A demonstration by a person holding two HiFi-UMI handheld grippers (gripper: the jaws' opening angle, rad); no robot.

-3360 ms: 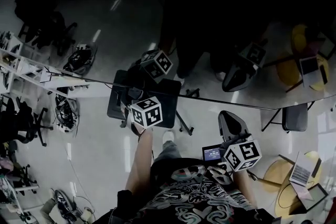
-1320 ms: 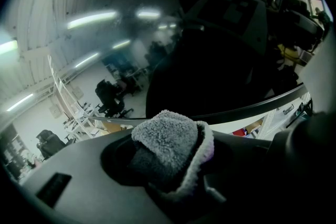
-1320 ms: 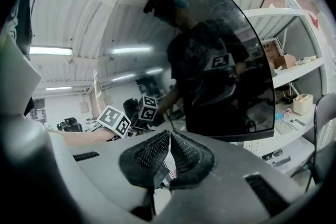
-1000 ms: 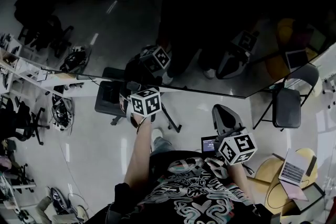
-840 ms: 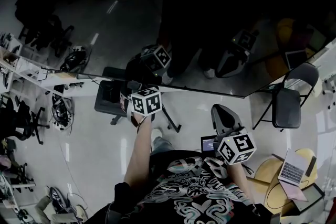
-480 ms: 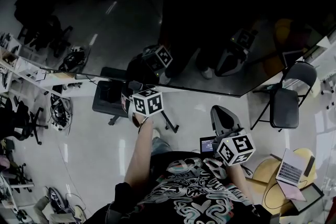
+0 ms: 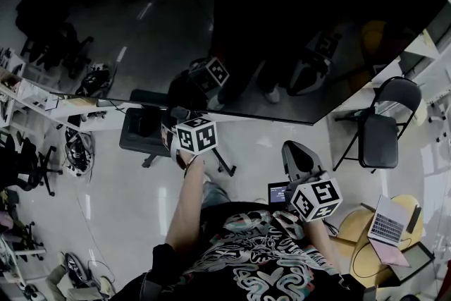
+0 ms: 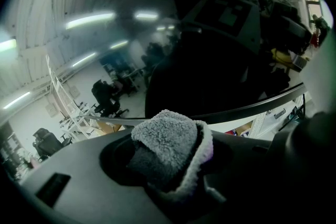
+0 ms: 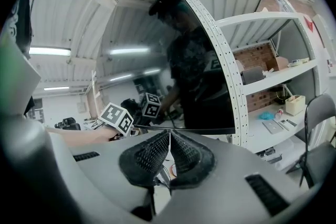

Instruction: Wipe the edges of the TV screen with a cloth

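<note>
The TV screen [image 7: 282, 25] is a dark, mirror-like panel filling the top of the head view. Its bottom edge [image 7: 211, 115] runs across the middle. My left gripper [image 7: 184, 125] is at that bottom edge, shut on a grey fluffy cloth [image 8: 170, 149]. In the left gripper view the cloth bulges out between the jaws, just below the screen's edge strip [image 8: 236, 111]. My right gripper [image 7: 294, 150] hangs lower and to the right, away from the screen. Its ribbed pads [image 9: 152, 153] are pressed together with nothing between them. The screen [image 9: 173, 60] also fills the middle of the right gripper view.
A black folding chair [image 7: 380, 130] stands on the right, beyond the screen's corner. A dark wheeled chair [image 7: 141, 132] sits below the bottom edge. A round yellow table [image 7: 366, 250] with a laptop is at the lower right. White shelving [image 9: 278, 76] stands beside the screen.
The head view has swung, so the screen's lower right corner has slid left in the picture. The left gripper with the cloth stays at the bottom edge, now nearer that corner. The right gripper has hardly moved.
</note>
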